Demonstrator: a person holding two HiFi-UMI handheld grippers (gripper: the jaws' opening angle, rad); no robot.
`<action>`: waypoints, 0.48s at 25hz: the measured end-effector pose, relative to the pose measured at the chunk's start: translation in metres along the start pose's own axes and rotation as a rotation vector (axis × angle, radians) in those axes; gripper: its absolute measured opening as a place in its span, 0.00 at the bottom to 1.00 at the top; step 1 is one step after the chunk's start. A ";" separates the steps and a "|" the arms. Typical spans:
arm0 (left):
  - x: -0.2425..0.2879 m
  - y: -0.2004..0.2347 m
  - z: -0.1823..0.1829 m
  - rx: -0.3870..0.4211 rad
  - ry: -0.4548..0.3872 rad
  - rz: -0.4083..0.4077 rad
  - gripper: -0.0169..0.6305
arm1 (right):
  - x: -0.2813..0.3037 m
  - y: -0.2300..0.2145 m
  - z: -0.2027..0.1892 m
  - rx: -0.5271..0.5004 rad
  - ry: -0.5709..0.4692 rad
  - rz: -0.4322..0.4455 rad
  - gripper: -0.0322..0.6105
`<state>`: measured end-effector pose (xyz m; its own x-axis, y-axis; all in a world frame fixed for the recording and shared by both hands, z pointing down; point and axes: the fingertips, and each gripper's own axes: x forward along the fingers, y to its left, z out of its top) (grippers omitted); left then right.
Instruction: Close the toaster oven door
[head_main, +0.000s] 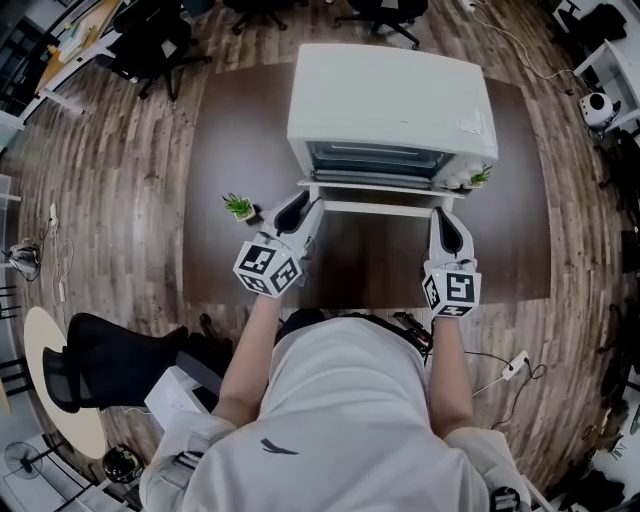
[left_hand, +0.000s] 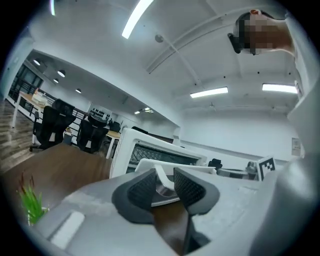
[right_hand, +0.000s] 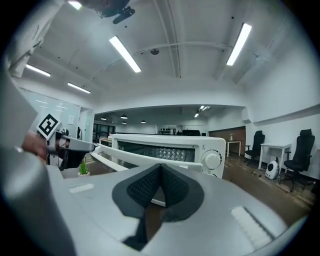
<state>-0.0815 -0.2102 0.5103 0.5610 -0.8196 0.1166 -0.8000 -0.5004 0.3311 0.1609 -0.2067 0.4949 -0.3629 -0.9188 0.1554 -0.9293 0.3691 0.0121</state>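
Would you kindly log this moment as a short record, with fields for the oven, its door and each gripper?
appliance: white toaster oven on dark table
door state: door open, folded down toward the person
left: left gripper closed on the handle, near its left end
right: right gripper shut, holding nothing, by the door's right corner
other: small plant on the table, left of the oven

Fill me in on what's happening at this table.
A person stands at the brown table with a gripper in each hand, working on a white toaster oven whose door hangs open. The left gripper has its jaws on the left end of the door handle. The right gripper sits by the door's right end, jaws together and empty.
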 end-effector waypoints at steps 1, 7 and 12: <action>0.000 0.000 0.004 0.021 -0.003 0.005 0.21 | 0.004 -0.002 0.004 0.001 0.003 -0.004 0.05; -0.030 0.008 0.001 0.044 -0.012 0.060 0.19 | 0.031 -0.015 0.025 0.018 -0.019 -0.035 0.05; -0.065 0.027 -0.012 0.013 -0.007 0.134 0.19 | 0.057 -0.027 0.036 0.014 -0.031 -0.034 0.05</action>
<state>-0.1374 -0.1675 0.5226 0.4475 -0.8812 0.1520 -0.8702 -0.3900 0.3011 0.1625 -0.2740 0.4677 -0.3325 -0.9348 0.1246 -0.9420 0.3356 0.0035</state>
